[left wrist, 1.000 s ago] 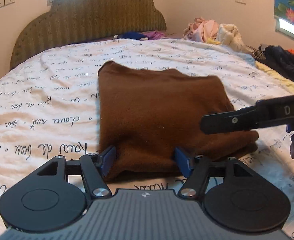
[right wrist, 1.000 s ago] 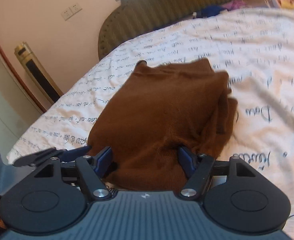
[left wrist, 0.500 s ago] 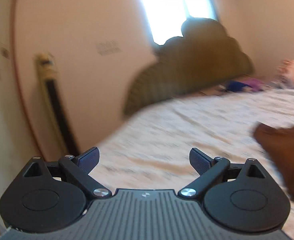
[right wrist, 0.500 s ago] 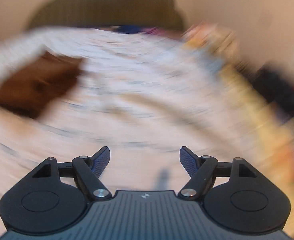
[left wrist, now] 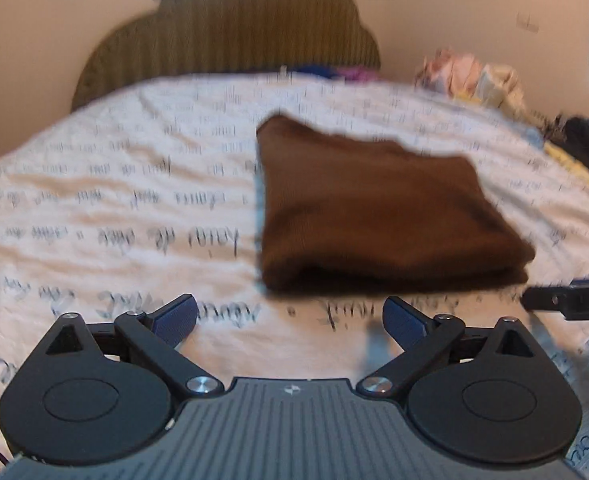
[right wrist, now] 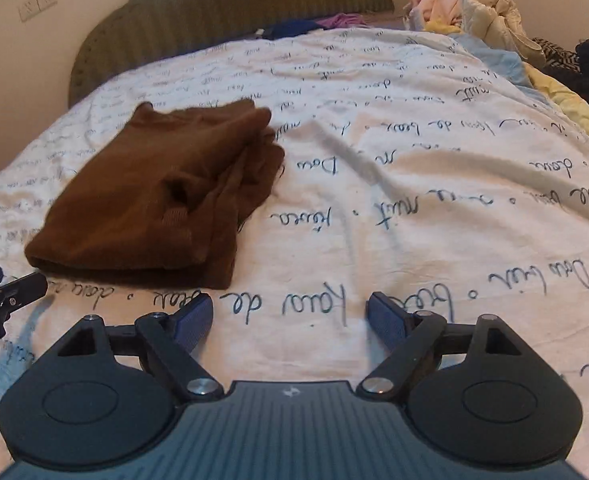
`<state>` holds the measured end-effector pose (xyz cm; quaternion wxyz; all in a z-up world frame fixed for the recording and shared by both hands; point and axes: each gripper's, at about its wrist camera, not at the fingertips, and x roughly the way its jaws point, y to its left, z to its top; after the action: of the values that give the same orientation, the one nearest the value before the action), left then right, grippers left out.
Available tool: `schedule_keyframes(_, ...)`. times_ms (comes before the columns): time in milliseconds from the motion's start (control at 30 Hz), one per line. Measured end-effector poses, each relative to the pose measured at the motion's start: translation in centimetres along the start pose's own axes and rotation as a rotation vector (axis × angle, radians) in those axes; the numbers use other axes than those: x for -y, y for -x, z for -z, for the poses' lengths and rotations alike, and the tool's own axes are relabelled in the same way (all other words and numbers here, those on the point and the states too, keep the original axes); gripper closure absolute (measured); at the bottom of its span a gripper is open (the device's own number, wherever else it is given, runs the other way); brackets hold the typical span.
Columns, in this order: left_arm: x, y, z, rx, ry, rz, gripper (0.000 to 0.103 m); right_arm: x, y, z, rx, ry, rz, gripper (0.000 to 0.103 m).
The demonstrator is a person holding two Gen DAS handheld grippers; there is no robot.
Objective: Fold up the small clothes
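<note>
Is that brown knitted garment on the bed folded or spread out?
Folded. The brown knitted garment lies as a compact rectangle with stacked layers showing along its near edge, on the white script-printed bedsheet.

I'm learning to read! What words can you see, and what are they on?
"de": bedsheet, handwriting print, appearing upside down; some words too unclear to be sure.
"DA": right gripper's arm, cut off at the picture edge.
Wall sockets: no readable text.
</note>
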<state>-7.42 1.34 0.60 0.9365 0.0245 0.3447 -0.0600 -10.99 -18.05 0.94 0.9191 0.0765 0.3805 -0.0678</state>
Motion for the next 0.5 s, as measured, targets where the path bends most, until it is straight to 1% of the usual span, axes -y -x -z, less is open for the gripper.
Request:
schedule_keyframes(33, 0.0, -0.6, 0.5, -0.021, -0.009, -0.008, 0.002, -0.8, -0.2, 0.3, 0.013, 0.017, 0.016, 0.003)
schedule_keyframes(67, -0.3, -0.9, 0.6, -0.033, -0.004, -0.005, 0.001, -1.3, -0.2, 0.8, 0.018, 0.022, 0.015, 0.000)
schedule_keyframes(100, -0.7, -1.0, 0.7, -0.027, 0.008, -0.001, 0.000, -1.7, -0.4, 1.0, 0.020, 0.020, 0.019, 0.000)
schedule_keyframes(133, -0.8, -1.3, 0.6, -0.035, 0.012, -0.003, 0.000, -2.2, -0.3, 1.4, 0.037, 0.030, 0.045, 0.000)
schedule_keyframes(200, -0.5, -1.4, 0.5, -0.041, -0.013, -0.019, 0.000, -2.6, -0.2, 1.6, 0.054, 0.048, 0.060, 0.000)
schedule_keyframes(267, -0.3, -1.4, 0.4, -0.045, -0.022, -0.021, 0.000, -2.0, -0.2, 1.6, 0.055, 0.026, 0.039, 0.000)
schedule_keyframes(333, -0.4, -1.4, 0.4, -0.047, -0.016, -0.012, 0.000, -1.3, -0.3, 2.2, 0.097, 0.011, 0.012, 0.000)
schedule_keyframes(367, -0.4, -1.4, 0.4, -0.047, -0.018, -0.014, 0.000, -1.3, -0.1, 2.3, 0.102, 0.003, 0.005, 0.000)
schedule_keyframes(500, -0.2, -1.5, 0.3, -0.048, -0.024, -0.022, 0.000, -1.6, -0.2, 2.3, 0.101, 0.020, 0.021, 0.000)
